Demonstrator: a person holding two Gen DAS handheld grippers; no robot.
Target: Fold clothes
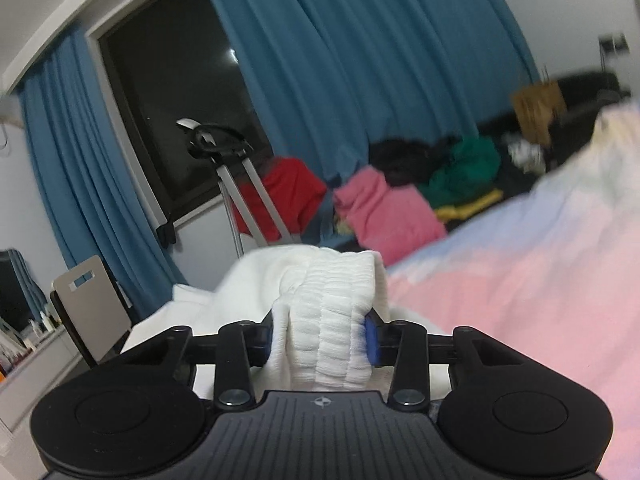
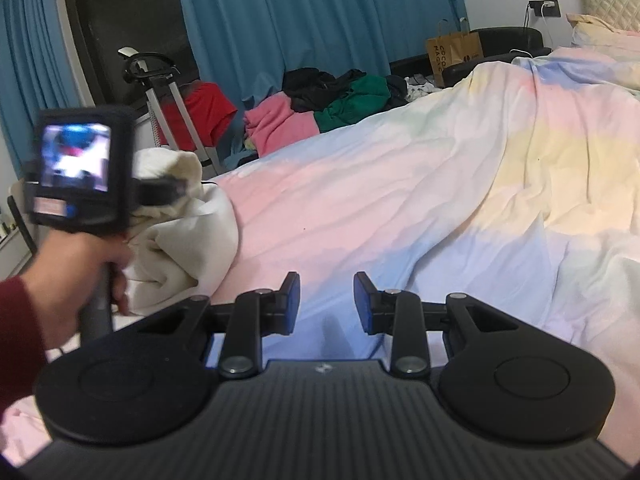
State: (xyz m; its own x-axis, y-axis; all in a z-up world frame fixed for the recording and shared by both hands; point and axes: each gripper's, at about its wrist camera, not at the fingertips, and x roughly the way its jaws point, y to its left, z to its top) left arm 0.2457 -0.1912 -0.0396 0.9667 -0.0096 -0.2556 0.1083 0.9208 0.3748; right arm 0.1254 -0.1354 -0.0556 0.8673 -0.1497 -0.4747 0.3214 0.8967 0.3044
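White ribbed cloth (image 1: 332,320) sits clamped between my left gripper's (image 1: 320,336) blue pads, bunched above the bed's left edge. My right gripper (image 2: 326,306) hangs with fingers apart, holding nothing, over the pastel duvet (image 2: 400,184). Farther off, a clothes pile (image 2: 320,108) lies before blue curtains (image 2: 300,12).

Blue curtains (image 2: 320,12) frame a dark window (image 2: 128,20); a pastel duvet (image 2: 440,184) covers the bed, a brown paper bag (image 2: 454,54) beyond it, a chair (image 1: 94,312) near the wall.
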